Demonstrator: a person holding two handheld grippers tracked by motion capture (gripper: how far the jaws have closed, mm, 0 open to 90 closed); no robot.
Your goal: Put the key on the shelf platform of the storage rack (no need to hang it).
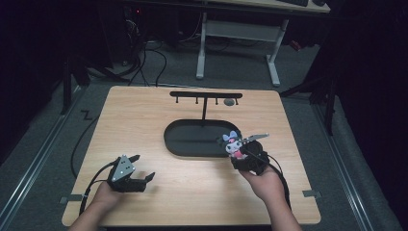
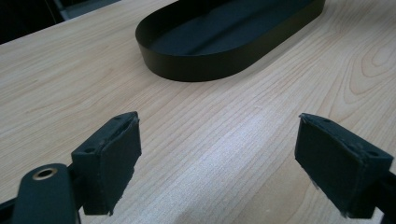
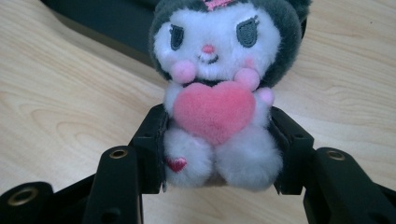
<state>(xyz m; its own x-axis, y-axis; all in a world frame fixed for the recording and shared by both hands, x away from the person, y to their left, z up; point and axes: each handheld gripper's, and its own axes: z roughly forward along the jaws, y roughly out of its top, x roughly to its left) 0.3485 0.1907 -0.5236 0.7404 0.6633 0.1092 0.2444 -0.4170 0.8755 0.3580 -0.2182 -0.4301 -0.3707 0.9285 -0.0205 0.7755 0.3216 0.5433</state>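
Left hand [image 1: 105, 195]: comes in from the bottom edge and holds the left gripper [image 1: 139, 172] low over the table.
Left gripper jaws: wide apart, nothing between them.
Right hand [image 1: 264, 185]: holds the right gripper [image 1: 239, 153], which points forward.
Right gripper jaws: pressed on both sides of a plush toy [image 3: 218, 93].

black claws [image 2: 219, 163], brass-ringed screw holes, trailing cables

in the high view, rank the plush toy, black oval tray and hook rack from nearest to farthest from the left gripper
From the left gripper:
1. Black oval tray, up and to its right.
2. Plush toy, far right, held in the right gripper.
3. Hook rack, at the table's far side.
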